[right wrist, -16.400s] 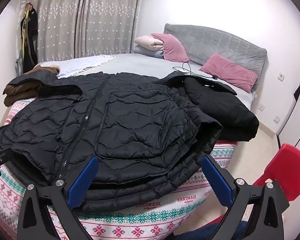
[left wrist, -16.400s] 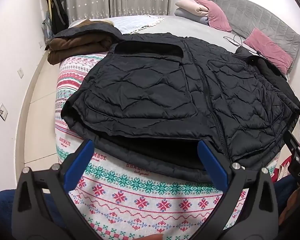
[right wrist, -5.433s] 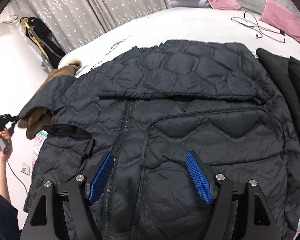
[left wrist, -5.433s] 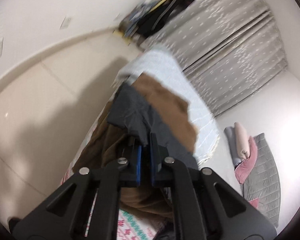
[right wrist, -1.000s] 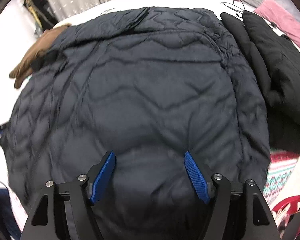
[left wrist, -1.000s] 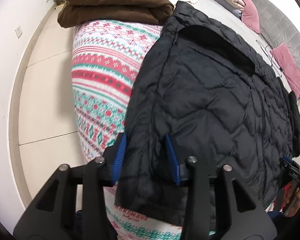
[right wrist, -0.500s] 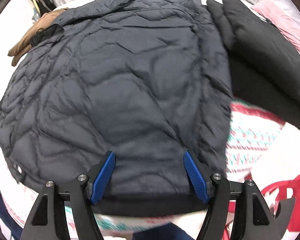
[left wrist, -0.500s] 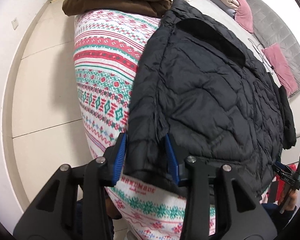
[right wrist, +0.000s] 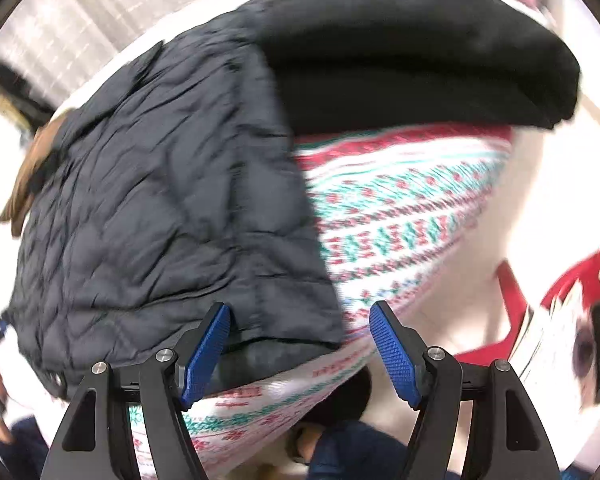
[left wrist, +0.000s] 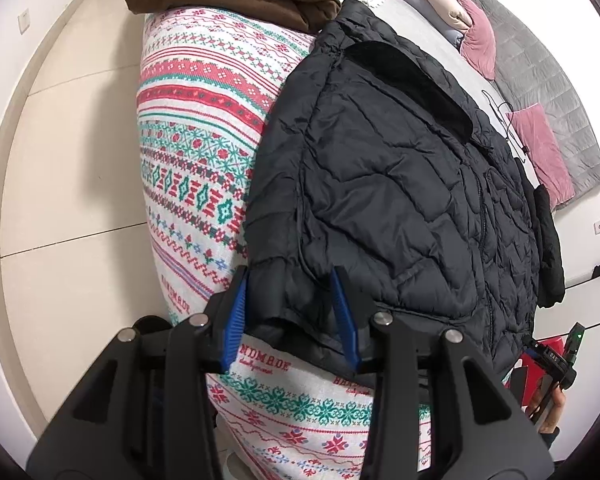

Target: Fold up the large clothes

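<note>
PROGRESS: I have the black quilted jacket (left wrist: 400, 184) flat at the bed's foot edge, halfway | LEFT: left gripper (left wrist: 292, 316) pinching its hem corner | RIGHT: right gripper (right wrist: 300, 344) gaping, empty, at the other hem corner | LEFT TO DO: final folds.

The quilted jacket (left wrist: 380, 184) looks like matt, puffy cloth; the patterned blanket (left wrist: 204, 152) beneath looks woolly, knitted.
</note>
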The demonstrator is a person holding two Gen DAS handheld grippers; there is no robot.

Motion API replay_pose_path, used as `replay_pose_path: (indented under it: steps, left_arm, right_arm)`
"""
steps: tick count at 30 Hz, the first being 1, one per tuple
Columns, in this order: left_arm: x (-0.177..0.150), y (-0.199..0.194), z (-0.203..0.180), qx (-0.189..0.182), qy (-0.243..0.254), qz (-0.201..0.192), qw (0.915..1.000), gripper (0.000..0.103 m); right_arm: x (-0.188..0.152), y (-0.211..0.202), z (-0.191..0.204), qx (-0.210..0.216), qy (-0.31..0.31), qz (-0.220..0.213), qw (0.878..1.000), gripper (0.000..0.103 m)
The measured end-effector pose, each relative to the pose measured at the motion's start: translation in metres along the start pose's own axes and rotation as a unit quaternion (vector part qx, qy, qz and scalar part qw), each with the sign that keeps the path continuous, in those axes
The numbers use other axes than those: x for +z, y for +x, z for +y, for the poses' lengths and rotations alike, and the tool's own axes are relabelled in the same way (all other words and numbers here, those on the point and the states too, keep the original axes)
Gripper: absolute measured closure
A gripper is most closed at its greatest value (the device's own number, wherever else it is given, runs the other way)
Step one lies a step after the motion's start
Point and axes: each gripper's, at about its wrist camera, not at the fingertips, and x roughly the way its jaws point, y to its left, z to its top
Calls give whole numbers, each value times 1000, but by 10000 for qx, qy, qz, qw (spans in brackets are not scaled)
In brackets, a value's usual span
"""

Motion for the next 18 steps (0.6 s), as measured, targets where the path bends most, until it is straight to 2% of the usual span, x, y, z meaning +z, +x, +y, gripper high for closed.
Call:
replay_pose_path:
  steps: [5, 7, 8, 9, 11, 18]
  left_arm:
    - [-3, 6, -1, -26, -49, 63, 10000, 62]
    - [-5, 7, -4, 15, 16, 29, 10000, 66]
    - [-6, 6, -6, 17, 56, 4, 10000, 75]
    - [-6, 4, -8, 31, 124, -39, 9999, 79]
    - [-8, 1, -12, 119, 251, -141, 9995, 88]
    - [-9, -3, -10, 122, 170, -233, 9995, 93]
  right_arm:
    - [5, 11, 4, 422, 196, 84, 9989, 31]
    - [6, 14, 8, 430, 191, 66, 9989, 40]
    - [6, 12, 11, 395, 173, -12, 9991, 52]
    - [6, 12, 13, 464, 191, -71, 9987, 72]
    - [5, 6, 9, 728, 311, -140, 9968, 91]
    - [4, -6, -3, 911, 553, -403, 9935, 95]
